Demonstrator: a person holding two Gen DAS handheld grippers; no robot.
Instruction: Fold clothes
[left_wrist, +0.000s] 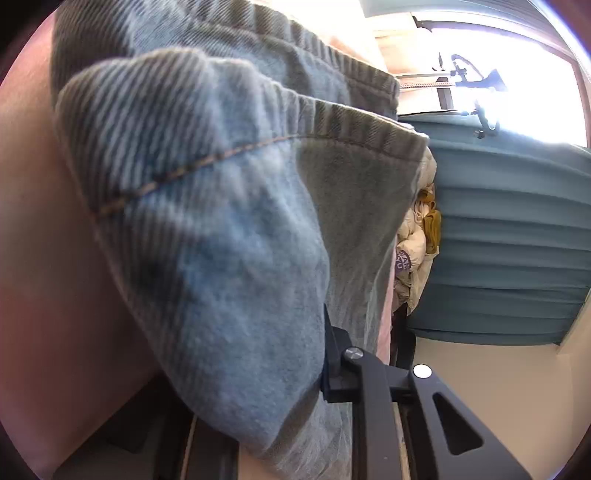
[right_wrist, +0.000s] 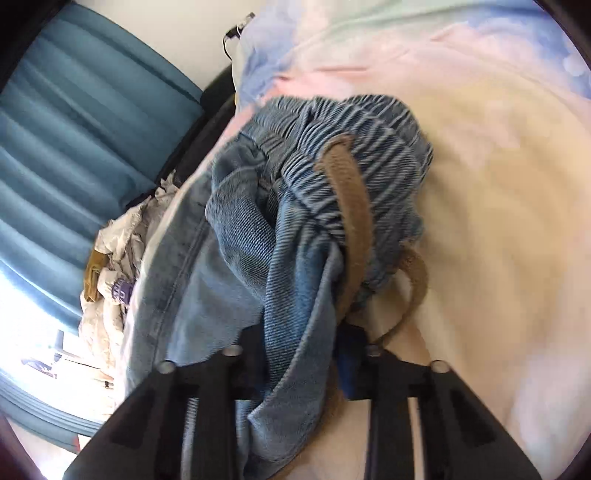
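Note:
Light blue denim jeans (left_wrist: 221, 221) fill the left wrist view, with a stitched hem folded over close to the lens. My left gripper (left_wrist: 280, 376) is shut on this denim; only its right finger (left_wrist: 340, 369) shows, the other is hidden behind the cloth. In the right wrist view the jeans' gathered elastic waistband (right_wrist: 369, 147) and a brown drawstring (right_wrist: 351, 199) lie bunched on the pastel bed sheet (right_wrist: 480, 184). My right gripper (right_wrist: 303, 343) is shut on a fold of denim just below the waistband.
A teal curtain (right_wrist: 74, 129) hangs beside the bed, seen also as the teal curtain (left_wrist: 517, 240) on the right. A crumpled pile of cream clothes (right_wrist: 118, 258) lies at the bed's edge. A bright window (left_wrist: 517, 74) glares behind. The sheet (left_wrist: 44, 258) spreads to the left.

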